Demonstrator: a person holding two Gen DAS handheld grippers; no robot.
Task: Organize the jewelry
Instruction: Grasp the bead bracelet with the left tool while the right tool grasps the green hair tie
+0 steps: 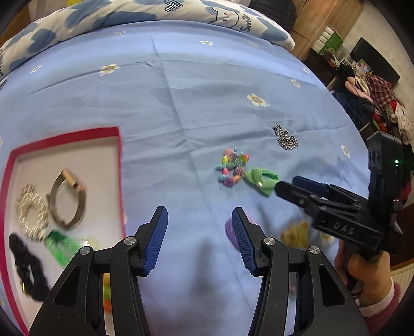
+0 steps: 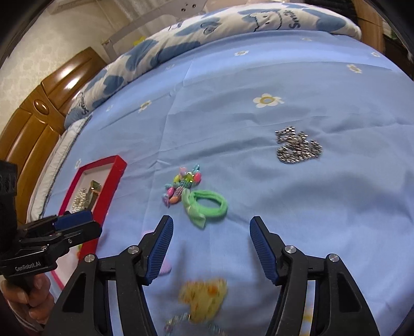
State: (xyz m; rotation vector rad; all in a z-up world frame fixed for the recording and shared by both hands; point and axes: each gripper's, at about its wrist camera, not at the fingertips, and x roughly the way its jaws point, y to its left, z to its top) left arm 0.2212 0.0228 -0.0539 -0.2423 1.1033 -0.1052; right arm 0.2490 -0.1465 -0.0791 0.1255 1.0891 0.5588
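Note:
A red-rimmed tray (image 1: 117, 155) lies at the left on the blue bedsheet, also in the right wrist view (image 2: 113, 178). It holds a gold bangle (image 1: 66, 199), a pearl bracelet (image 1: 31, 209), a black scrunchie (image 1: 26, 266) and a green piece (image 1: 60, 245). On the sheet lie a colourful bead bracelet (image 1: 233, 166) (image 2: 182, 184), a green hair tie (image 1: 260, 179) (image 2: 207, 205), a silver chain (image 1: 286, 138) (image 2: 297, 147), a yellow scrunchie (image 2: 204, 297) and a purple item (image 1: 230, 230). My left gripper (image 1: 199, 222) is open and empty beside the tray. My right gripper (image 2: 211, 232) is open and empty, just short of the hair tie.
A patterned blue-and-white pillow (image 1: 155, 13) lies along the far edge of the bed. A wooden headboard (image 2: 31, 124) stands at the left in the right wrist view. Clothes are piled (image 1: 375, 103) beyond the bed's right side.

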